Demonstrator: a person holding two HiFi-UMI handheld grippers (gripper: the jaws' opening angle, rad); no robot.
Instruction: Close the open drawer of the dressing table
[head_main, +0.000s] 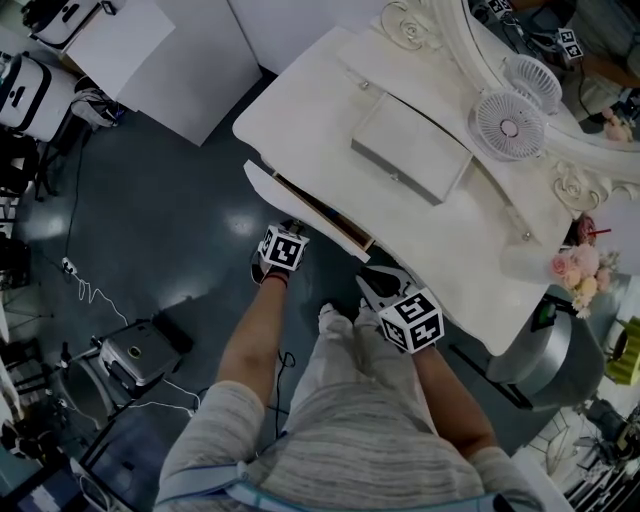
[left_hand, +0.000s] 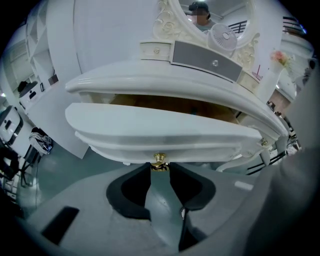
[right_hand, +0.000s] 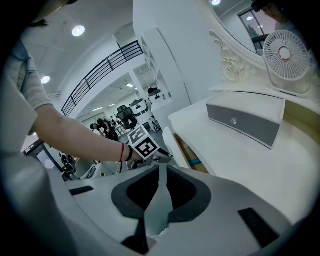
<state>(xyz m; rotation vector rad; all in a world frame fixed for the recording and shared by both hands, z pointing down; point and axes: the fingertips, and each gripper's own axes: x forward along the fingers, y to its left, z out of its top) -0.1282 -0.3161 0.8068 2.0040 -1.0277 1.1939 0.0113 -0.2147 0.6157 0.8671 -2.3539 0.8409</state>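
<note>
Nearest the drawer's front, my left gripper (left_hand: 160, 166) has its fingers (left_hand: 131, 189) partly closed, pinching the small brass knob (left_hand: 159, 160) at their tips. Just right of the drawer, my right gripper (right_hand: 163, 167) hangs with fingers nearly together, holding nothing. Past the knob, the drawer (left_hand: 165, 132) stands partly out under the bench (head_main: 310, 110) edge. My worry: a skewed push could slip the tips off the knob or jam the drawer crooked.
</note>
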